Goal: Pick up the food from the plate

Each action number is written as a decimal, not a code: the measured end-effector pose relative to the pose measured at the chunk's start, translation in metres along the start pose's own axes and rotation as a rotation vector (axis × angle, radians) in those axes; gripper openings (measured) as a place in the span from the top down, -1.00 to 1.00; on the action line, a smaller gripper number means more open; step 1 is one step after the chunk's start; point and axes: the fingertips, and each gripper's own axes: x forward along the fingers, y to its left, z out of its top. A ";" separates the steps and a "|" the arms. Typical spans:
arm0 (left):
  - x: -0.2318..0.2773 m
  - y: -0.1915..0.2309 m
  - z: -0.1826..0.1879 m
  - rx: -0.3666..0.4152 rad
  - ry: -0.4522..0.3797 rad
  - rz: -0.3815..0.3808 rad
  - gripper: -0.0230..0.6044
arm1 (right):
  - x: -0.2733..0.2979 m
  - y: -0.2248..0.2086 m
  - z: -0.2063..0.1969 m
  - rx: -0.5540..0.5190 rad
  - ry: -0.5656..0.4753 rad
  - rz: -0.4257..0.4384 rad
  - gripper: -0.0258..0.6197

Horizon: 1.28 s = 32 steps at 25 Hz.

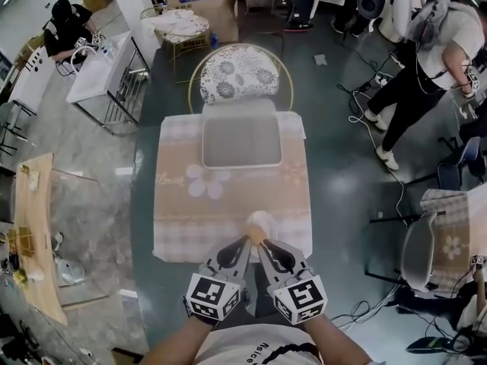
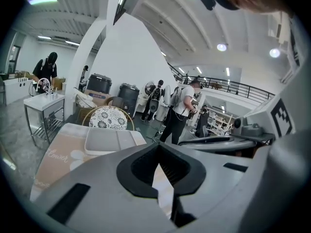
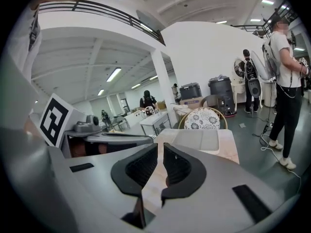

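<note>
Converging at: near edge of the tablecloth (image 1: 228, 219), with both grippers' tips side by side.
Left gripper (image 2: 158, 148): jaws clenched together, tips meeting.
Right gripper (image 3: 160, 148): jaws clenched, only a thin slit between the pads.
Food (image 1: 259, 220): small pale-and-orange piece right at the two tips; cannot tell whether it touches them.
Plate (image 1: 240, 139): rectangular, grey, well beyond the food, just before the chair (image 1: 240, 74).

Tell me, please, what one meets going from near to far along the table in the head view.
Left tool and right tool side by side → pale food item → flower print → white tray → floral chair.
</note>
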 end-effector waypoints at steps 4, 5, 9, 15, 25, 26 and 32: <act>0.012 0.005 -0.018 0.007 0.026 -0.002 0.91 | 0.011 -0.008 -0.028 -0.011 0.046 -0.006 0.86; 0.015 0.007 -0.024 0.011 0.033 -0.002 0.91 | 0.014 -0.009 -0.035 -0.012 0.058 -0.004 0.83; 0.026 0.015 -0.045 0.013 0.057 0.000 0.91 | 0.029 -0.017 -0.068 -0.025 0.115 0.003 0.62; 0.038 0.024 -0.075 0.008 0.080 -0.008 0.91 | 0.055 -0.035 -0.127 -0.023 0.211 0.005 0.40; 0.045 0.040 -0.101 0.011 0.080 0.002 0.91 | 0.095 -0.051 -0.196 -0.063 0.362 0.020 0.13; 0.046 0.042 -0.102 0.012 0.078 0.003 0.91 | 0.097 -0.051 -0.202 -0.070 0.384 0.022 0.11; 0.049 0.051 -0.110 0.002 0.064 0.009 0.91 | 0.110 -0.057 -0.226 -0.094 0.457 0.019 0.04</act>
